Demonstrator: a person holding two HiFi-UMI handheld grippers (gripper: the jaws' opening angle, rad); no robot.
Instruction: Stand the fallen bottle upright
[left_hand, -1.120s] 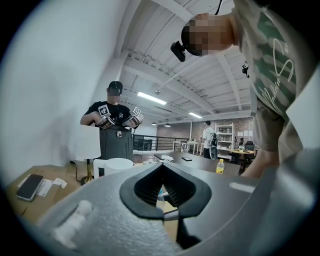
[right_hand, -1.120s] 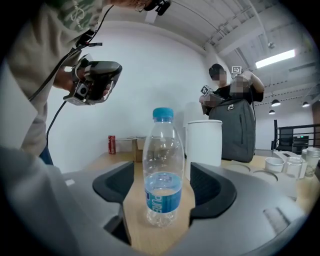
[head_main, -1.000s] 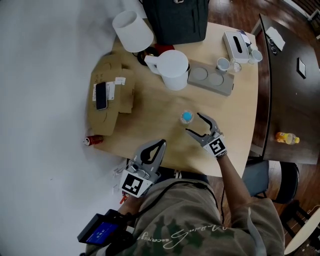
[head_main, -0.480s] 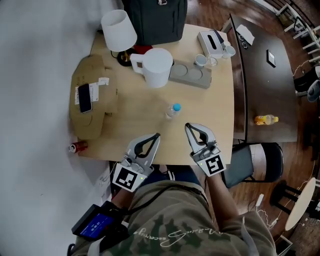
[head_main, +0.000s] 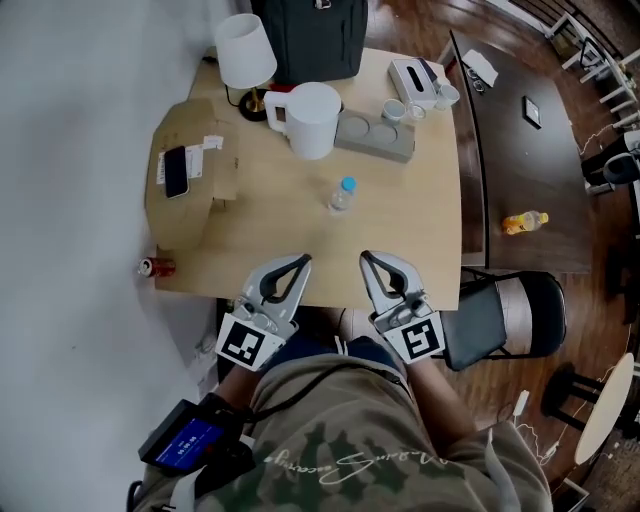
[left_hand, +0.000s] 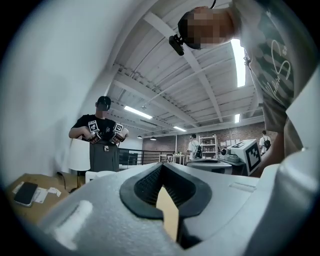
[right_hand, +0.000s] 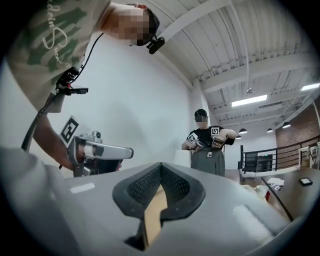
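The clear bottle (head_main: 341, 196) with a blue cap stands upright near the middle of the light wooden table (head_main: 270, 220), with nothing touching it. My right gripper (head_main: 366, 257) is shut and holds nothing; it hangs over the table's near edge, well short of the bottle. My left gripper (head_main: 302, 260) is beside it, also shut with nothing in it. In the left gripper view the left gripper (left_hand: 161, 166) points level over the table, its tips together. The right gripper view shows the right gripper (right_hand: 160, 165) the same way, and neither view shows the bottle.
At the table's far end stand a white jug (head_main: 312, 118), a lamp (head_main: 245, 50), a dark bag (head_main: 310, 35) and a grey tray (head_main: 375, 135) with cups. A cardboard box (head_main: 195, 200) bearing a phone (head_main: 177, 172) lies left. A chair (head_main: 515, 315) stands right; a person (left_hand: 102, 135) stands beyond.
My right gripper, open beside the bottle a second ago, has shut and drawn back to the table's near edge. The left gripper shifted a little. The bottle stays upright.
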